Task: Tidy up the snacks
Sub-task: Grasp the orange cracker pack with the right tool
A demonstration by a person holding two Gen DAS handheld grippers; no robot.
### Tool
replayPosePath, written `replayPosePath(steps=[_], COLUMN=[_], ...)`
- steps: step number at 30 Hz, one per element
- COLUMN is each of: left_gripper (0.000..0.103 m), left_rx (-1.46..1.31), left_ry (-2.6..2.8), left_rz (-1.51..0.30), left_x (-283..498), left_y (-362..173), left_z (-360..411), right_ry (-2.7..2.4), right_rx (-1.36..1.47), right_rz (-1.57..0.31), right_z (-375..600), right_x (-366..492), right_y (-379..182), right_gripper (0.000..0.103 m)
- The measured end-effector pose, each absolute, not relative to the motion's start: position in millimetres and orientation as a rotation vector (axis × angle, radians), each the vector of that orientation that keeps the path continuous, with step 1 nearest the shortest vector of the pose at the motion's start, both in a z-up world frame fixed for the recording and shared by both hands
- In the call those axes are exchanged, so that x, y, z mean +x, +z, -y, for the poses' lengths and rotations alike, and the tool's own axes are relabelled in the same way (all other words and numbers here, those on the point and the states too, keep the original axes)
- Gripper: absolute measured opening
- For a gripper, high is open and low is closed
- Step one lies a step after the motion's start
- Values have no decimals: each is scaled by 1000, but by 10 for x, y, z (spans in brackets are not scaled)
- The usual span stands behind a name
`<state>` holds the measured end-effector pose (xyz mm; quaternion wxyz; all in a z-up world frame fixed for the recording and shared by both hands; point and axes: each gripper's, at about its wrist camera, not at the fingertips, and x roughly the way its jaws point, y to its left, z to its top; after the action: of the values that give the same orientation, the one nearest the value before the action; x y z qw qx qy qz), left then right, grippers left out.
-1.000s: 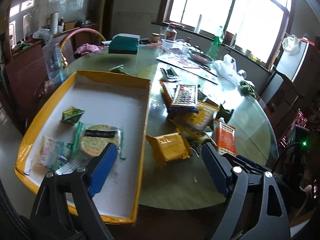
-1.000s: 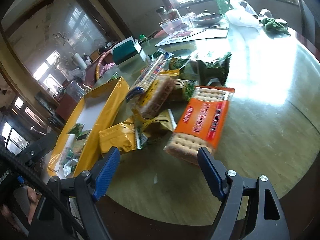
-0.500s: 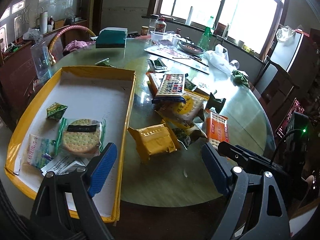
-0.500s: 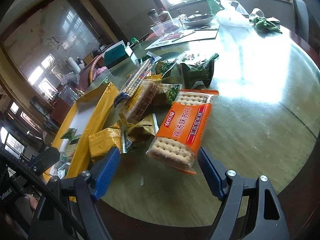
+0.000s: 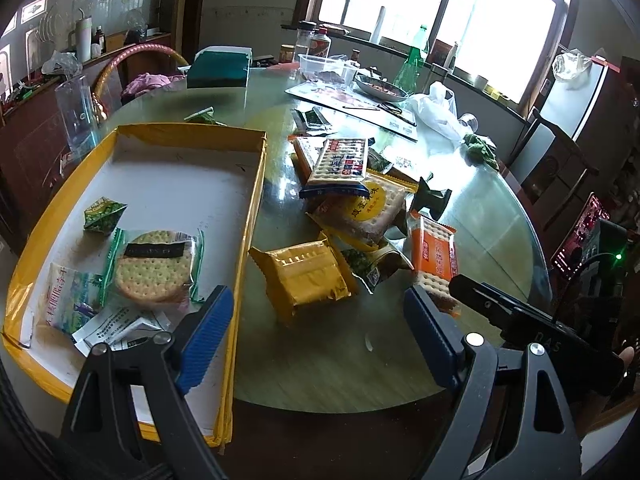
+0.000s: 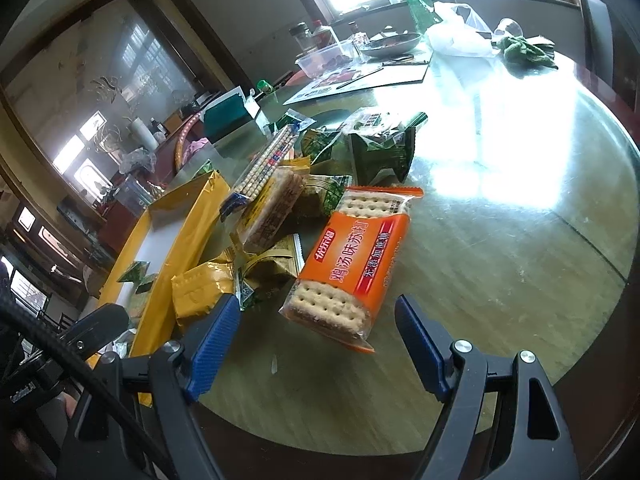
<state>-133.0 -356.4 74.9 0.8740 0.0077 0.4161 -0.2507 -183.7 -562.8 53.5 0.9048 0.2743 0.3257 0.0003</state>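
Four snack packets in tray

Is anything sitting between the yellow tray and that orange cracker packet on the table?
Yes. In the left wrist view, a gold foil packet lies on the glass table between the yellow tray and the orange cracker packet.

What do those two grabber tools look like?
Both grippers, left and right, look alike: black plastic frames with cut-out gaps, silver bolt heads, and two fingers faced with ribbed blue pads. A thick black cable runs beside the right one.
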Motion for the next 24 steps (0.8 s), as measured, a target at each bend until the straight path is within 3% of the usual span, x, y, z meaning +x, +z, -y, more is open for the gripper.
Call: replayPosePath(steps=[20, 23, 24], left_gripper=[87, 87, 87], left_rx=[35, 38, 39], left_ry=[-528, -527, -526], left_rz=[-896, -901, -900], left_x=[-1293, -1272, -1267], left_y=[656, 654, 657], left_z=[3588, 3587, 3579], right_ry=[-166, -220, -238], right_rx=[528, 434, 403], right_rz=[-823, -835, -841], right_z=[5646, 5546, 5521], right_x=[-1212, -1112, -1100], right_y=[454, 439, 438], right_gripper=[80, 78, 73])
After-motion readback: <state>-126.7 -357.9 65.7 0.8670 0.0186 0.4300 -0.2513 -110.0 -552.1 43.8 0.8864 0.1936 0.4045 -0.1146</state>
